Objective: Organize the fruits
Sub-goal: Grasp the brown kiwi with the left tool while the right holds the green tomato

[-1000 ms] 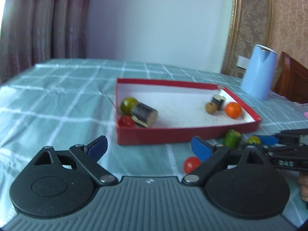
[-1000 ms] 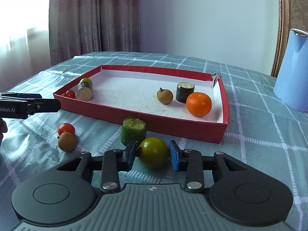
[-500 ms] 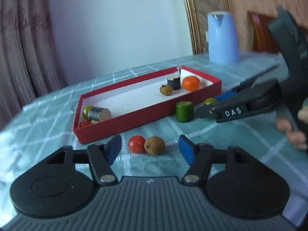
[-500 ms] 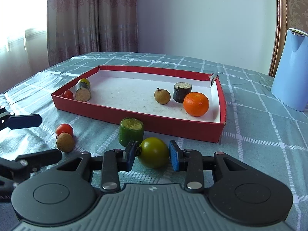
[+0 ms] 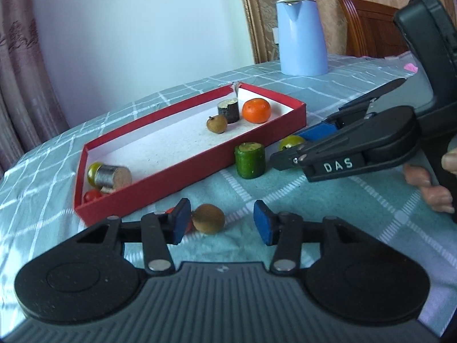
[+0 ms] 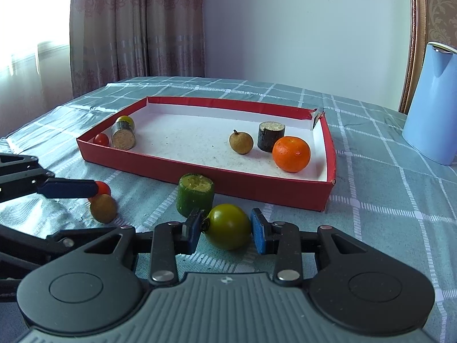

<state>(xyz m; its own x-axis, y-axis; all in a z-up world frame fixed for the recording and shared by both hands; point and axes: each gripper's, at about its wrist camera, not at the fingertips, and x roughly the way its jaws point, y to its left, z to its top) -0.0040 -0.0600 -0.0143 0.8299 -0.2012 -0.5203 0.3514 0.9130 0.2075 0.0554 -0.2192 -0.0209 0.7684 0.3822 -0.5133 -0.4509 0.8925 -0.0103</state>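
Here the brown fruit sits between the closing left claw — untouched.

A thin checked cloth is covering the surface, creasing slightly. The red tray is looking like matt cardboard with a rough white paper lining, while the green tomato is shining smooth and glossy. The orange is showing a dimpled peel.

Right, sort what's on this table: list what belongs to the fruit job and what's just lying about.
Job: red tray, orange, green tomato, brown fruit, red tomato, green cylinder.
Lying about: blue kettle, wooden chair, curtain.
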